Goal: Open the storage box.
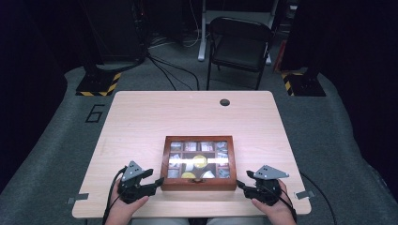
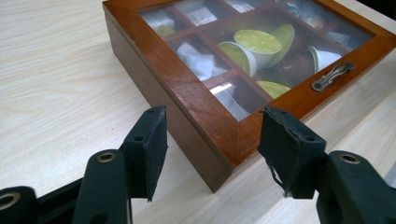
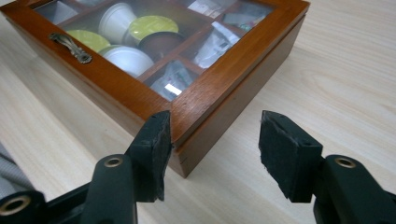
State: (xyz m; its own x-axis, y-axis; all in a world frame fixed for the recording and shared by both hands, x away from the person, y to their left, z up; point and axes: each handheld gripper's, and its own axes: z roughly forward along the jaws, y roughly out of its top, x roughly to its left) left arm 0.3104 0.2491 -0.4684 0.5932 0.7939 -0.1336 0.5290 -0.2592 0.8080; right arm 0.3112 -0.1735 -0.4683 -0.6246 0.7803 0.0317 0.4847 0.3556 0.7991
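A wooden box [image 1: 199, 183] with a glass lid lies on the near half of a light wooden table [image 1: 141, 117], its front edge toward the person. Through the glass, a grid of compartments holds small packets and round capsules [image 2: 257, 44] with yellow-green tops. A small metal handle [image 2: 332, 75] sits at the middle of the lid's front rail.

The left gripper [image 1: 158, 181] is held at the box's near left corner. In the left gripper view, that corner lies between the two black jaws, which stand apart with a gap on either side; the pads do not press the wood, so the tool is released.

The right gripper [image 1: 240, 184] is held at the box's near right corner. In the right gripper view, one jaw overlaps the front face near the corner and the other stands clear of the side wall over bare table; no clamping is evident, and the tool is likewise released.

A black folding chair [image 1: 240, 42] stands on the floor beyond the table's far edge.
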